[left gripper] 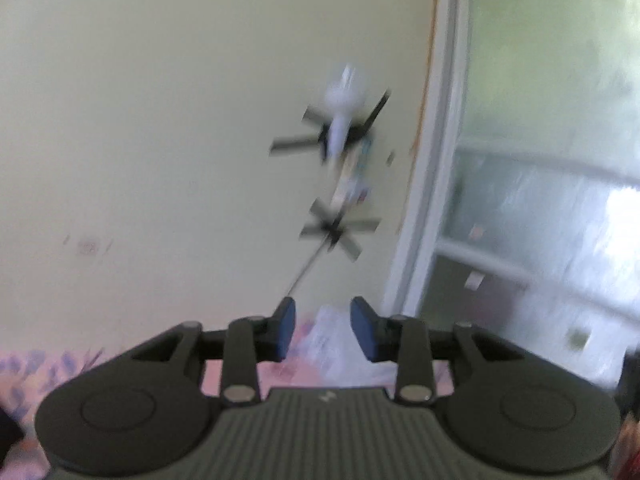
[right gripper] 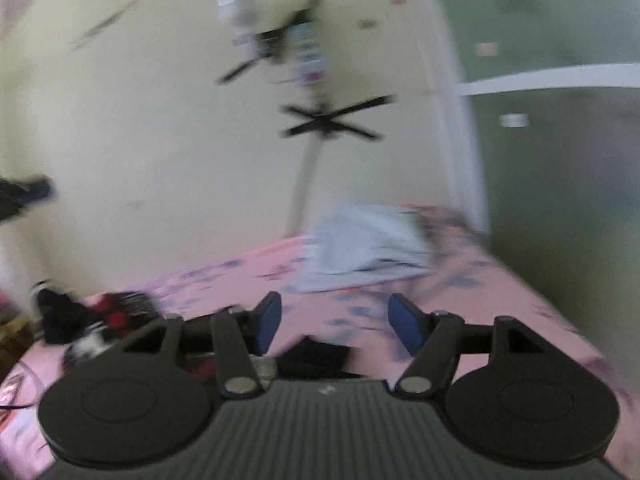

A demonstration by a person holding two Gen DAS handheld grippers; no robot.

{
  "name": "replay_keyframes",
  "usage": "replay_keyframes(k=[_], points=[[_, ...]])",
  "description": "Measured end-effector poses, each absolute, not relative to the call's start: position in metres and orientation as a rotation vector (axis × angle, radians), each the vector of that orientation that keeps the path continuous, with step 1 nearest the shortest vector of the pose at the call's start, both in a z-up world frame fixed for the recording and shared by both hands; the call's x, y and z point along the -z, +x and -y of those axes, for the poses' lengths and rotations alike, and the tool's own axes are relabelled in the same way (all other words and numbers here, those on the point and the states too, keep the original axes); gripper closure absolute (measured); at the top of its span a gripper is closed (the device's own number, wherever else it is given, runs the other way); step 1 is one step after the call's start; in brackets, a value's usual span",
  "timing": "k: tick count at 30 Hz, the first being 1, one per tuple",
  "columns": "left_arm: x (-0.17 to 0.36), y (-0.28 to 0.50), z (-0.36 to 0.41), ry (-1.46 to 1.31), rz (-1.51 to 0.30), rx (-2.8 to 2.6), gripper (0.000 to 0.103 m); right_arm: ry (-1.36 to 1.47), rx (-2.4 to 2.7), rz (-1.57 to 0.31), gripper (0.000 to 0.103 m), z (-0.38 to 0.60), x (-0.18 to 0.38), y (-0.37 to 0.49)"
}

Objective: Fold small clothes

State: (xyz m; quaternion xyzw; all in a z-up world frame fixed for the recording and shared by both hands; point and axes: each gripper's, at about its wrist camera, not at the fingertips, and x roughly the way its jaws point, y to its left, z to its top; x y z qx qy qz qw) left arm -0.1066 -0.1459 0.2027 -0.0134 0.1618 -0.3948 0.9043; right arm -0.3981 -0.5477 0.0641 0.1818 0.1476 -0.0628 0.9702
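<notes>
- Pink sheet (right gripper: 248, 280) with small blue flowers covers the bed under my right gripper (right gripper: 334, 322), and everything in both views is smeared with motion blur.
- My right gripper's blue pads (right gripper: 269, 322) stand well apart with only air between them; nothing is held.
- Straight ahead of that gripper, far up the bed near the wall (right gripper: 120, 120), lies a pale grey-white garment (right gripper: 360, 248), rumpled and flat on the sheet.
- Just below the right gripper's jaws there's a dark piece of cloth (right gripper: 320, 354) on the sheet; I can't tell what kind of garment it is.
- Off to the left of the right wrist view sits a heap of dark, red and white clothes (right gripper: 92, 320) at the bed's edge.
- My left gripper (left gripper: 323, 330) is up high, facing the cream wall, its blue pads (left gripper: 286, 330) parted by a moderate gap, gripping nothing.
- Through that gap I see the same pale garment (left gripper: 336, 344), blurred, down on the pink sheet.
- On the wall, a white pipe (right gripper: 306, 176) rises from the bed, crossed by black strips of tape (right gripper: 332, 120), with a white bulb-like fitting (left gripper: 344, 92) higher up.
- To the right of the left wrist view, a pale door frame (left gripper: 436, 160) and frosted glass panels (left gripper: 540, 208).
- At the left rim of the right wrist view, a dark tip with a blue pad pokes in (right gripper: 28, 196), too blurred to be sure what it is.
</notes>
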Motion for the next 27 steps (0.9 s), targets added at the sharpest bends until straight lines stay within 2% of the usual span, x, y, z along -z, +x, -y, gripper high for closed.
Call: replay_keyframes(k=[1, 2, 3, 5, 7, 9, 11, 16, 19, 22, 23, 24, 25, 27], points=[[-0.187, -0.109, 0.144, -0.016, -0.370, 0.783, 0.048, 0.352, 0.078, -0.312, 0.039, 0.541, -0.064, -0.386], [-0.176, -0.111, 0.145, -0.013, -0.396, 0.749, 0.031, 0.334, 0.034, -0.327, 0.039, 0.535, -0.065, -0.369], [-0.161, -0.109, 0.144, -0.013, -0.438, 0.702, 0.023, 0.318, -0.005, -0.340, 0.039, 0.528, -0.064, -0.355], [-0.134, -0.098, 0.146, -0.020, -0.548, 0.634, 0.025, 0.308, -0.080, -0.363, 0.039, 0.511, -0.064, -0.319], [-0.115, -0.090, 0.153, -0.014, -0.614, 0.620, 0.033, 0.321, -0.147, -0.381, 0.039, 0.493, -0.063, -0.288], [-0.095, -0.088, 0.161, 0.028, -0.675, 0.623, 0.094, 0.341, -0.193, -0.395, 0.039, 0.480, -0.061, -0.263], [-0.086, -0.101, 0.165, 0.001, -0.681, 0.734, 0.096, 0.363, -0.221, -0.419, 0.039, 0.466, -0.063, -0.251], [-0.085, -0.199, 0.196, 0.223, -0.469, 1.048, 0.095, 0.311, -0.289, -0.437, 0.038, 0.445, -0.083, -0.236], [-0.076, -0.208, 0.204, 0.205, -0.504, 1.127, 0.095, 0.295, -0.400, -0.490, 0.037, 0.425, -0.091, -0.231], [-0.069, -0.203, 0.198, 0.176, -0.517, 1.109, 0.095, 0.201, -0.509, -0.631, 0.037, 0.391, -0.082, -0.217], [-0.069, -0.201, 0.195, 0.157, -0.526, 1.109, 0.095, 0.137, -0.496, -0.670, 0.045, 0.377, -0.075, -0.213], [-0.069, -0.202, 0.192, 0.145, -0.527, 1.113, 0.094, 0.075, -0.474, -0.691, 0.059, 0.367, -0.067, -0.210], [-0.070, -0.205, 0.189, 0.141, -0.522, 1.110, 0.093, 0.029, -0.456, -0.702, 0.093, 0.361, -0.062, -0.209], [-0.075, -0.208, 0.175, 0.137, -0.499, 1.099, 0.089, 0.076, -0.425, -0.638, 0.093, 0.375, -0.068, -0.215]])
